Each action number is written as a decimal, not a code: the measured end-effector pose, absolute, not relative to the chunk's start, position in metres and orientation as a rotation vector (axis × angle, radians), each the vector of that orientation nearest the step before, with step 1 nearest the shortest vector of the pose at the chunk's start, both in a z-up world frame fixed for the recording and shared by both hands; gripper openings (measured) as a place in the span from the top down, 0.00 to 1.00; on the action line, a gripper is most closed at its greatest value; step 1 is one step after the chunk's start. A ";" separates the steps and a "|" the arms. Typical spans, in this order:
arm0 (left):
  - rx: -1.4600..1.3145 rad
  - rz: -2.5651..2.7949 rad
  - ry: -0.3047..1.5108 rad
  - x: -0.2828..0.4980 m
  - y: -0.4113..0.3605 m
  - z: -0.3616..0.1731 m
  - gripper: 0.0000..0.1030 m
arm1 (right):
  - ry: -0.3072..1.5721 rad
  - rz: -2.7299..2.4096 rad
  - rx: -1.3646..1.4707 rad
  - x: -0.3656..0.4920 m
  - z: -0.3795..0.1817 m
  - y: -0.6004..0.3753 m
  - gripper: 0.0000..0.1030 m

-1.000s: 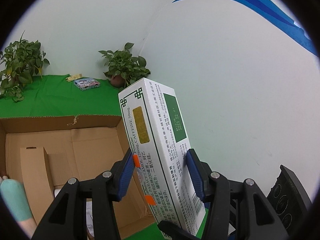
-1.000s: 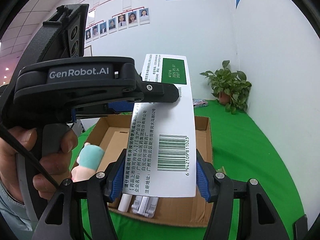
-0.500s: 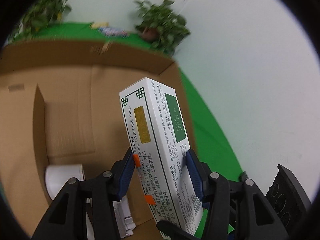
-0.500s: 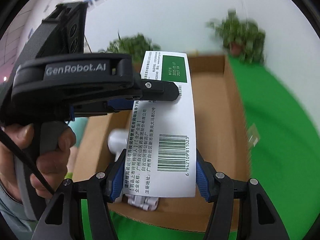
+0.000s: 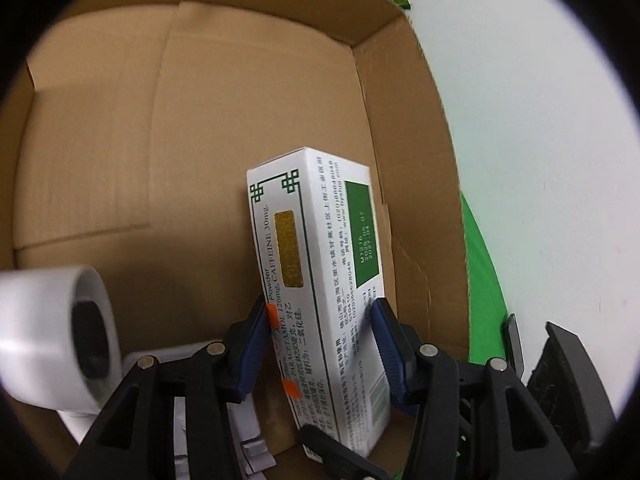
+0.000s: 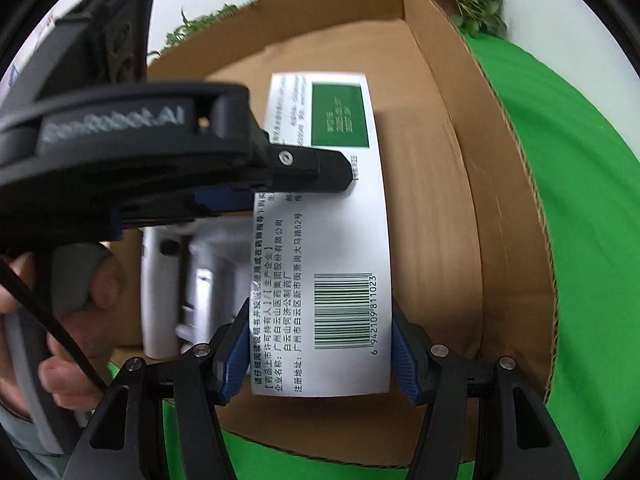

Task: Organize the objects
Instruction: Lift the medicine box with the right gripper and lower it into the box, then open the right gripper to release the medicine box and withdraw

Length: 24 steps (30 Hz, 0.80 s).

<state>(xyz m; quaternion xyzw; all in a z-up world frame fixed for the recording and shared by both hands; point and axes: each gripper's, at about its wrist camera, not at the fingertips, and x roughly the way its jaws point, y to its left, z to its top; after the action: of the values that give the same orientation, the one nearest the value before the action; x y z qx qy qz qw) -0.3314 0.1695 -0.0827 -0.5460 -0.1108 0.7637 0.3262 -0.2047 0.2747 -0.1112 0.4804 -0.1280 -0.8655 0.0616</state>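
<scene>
Left wrist view: left gripper (image 5: 320, 344) and right gripper (image 6: 318, 350) both clamp the medicine box (image 5: 320, 280), lower centre, inside the cardboard box (image 5: 400, 160). Tape roll (image 5: 60, 344) already stowed; release remains.

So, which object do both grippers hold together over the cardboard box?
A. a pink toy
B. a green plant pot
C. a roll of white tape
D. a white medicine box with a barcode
D: the white medicine box sits between the right gripper's blue pads, and the left gripper clamps it too.
</scene>
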 end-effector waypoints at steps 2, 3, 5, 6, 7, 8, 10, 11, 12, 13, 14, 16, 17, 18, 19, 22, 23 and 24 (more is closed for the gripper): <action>-1.427 2.003 -0.285 -0.330 0.169 -0.084 0.50 | -0.351 -2.630 1.463 -0.206 -0.114 0.272 0.44; -1.429 2.014 -0.268 -0.330 0.169 -0.083 0.46 | -0.346 -2.629 1.473 -0.207 -0.114 0.271 0.44; -1.416 2.058 -0.191 -0.326 0.171 -0.077 0.45 | -0.307 -2.631 1.491 -0.210 -0.115 0.267 0.44; -1.417 2.068 -0.169 -0.325 0.171 -0.075 0.45 | -0.293 -2.629 1.494 -0.211 -0.115 0.265 0.44; -1.424 2.077 -0.161 -0.324 0.169 -0.073 0.46 | -0.298 -2.624 1.492 -0.212 -0.116 0.263 0.44; -1.426 2.076 -0.167 -0.323 0.166 -0.070 0.47 | -0.312 -2.613 1.482 -0.214 -0.116 0.262 0.44; -1.406 2.091 -0.176 -0.320 0.159 -0.063 0.52 | -0.310 -2.608 1.475 -0.215 -0.116 0.260 0.43; -1.384 2.136 -0.156 -0.316 0.154 -0.057 0.52 | -0.291 -2.614 1.484 -0.216 -0.117 0.258 0.43; -1.357 2.179 -0.140 -0.312 0.148 -0.050 0.52 | -0.278 -2.613 1.496 -0.218 -0.118 0.257 0.42; -1.339 2.198 -0.137 -0.309 0.143 -0.046 0.52 | -0.260 -2.615 1.501 -0.219 -0.119 0.255 0.42; -1.311 2.220 -0.143 -0.304 0.135 -0.040 0.52 | -0.251 -2.620 1.506 -0.221 -0.119 0.254 0.41; -1.282 2.252 -0.148 -0.292 0.122 -0.031 0.52 | -0.260 -2.619 1.514 -0.224 -0.120 0.253 0.39; -1.267 2.268 -0.147 -0.287 0.116 -0.028 0.52 | -0.256 -2.621 1.518 -0.227 -0.120 0.251 0.39; -1.256 2.280 -0.148 -0.283 0.111 -0.025 0.52 | -0.253 -2.621 1.519 -0.228 -0.120 0.250 0.38; -1.237 2.299 -0.152 -0.273 0.105 -0.023 0.52 | -0.249 -2.619 1.517 -0.229 -0.121 0.249 0.34; -1.162 2.371 -0.160 -0.254 0.079 -0.013 0.52 | -0.229 -2.595 1.508 -0.231 -0.121 0.244 0.26; -1.125 2.428 -0.129 -0.244 0.070 -0.009 0.52 | -0.220 -2.586 1.495 -0.231 -0.120 0.242 0.24; -1.088 2.485 -0.091 -0.237 0.061 -0.005 0.52 | -0.220 -2.585 1.482 -0.231 -0.118 0.241 0.20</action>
<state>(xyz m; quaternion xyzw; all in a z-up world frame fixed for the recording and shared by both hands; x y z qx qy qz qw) -0.2368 0.0613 -0.0047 -0.3919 -0.0327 0.8947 0.2120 -0.2309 0.2411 -0.1180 0.4946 -0.0735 -0.8626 0.0767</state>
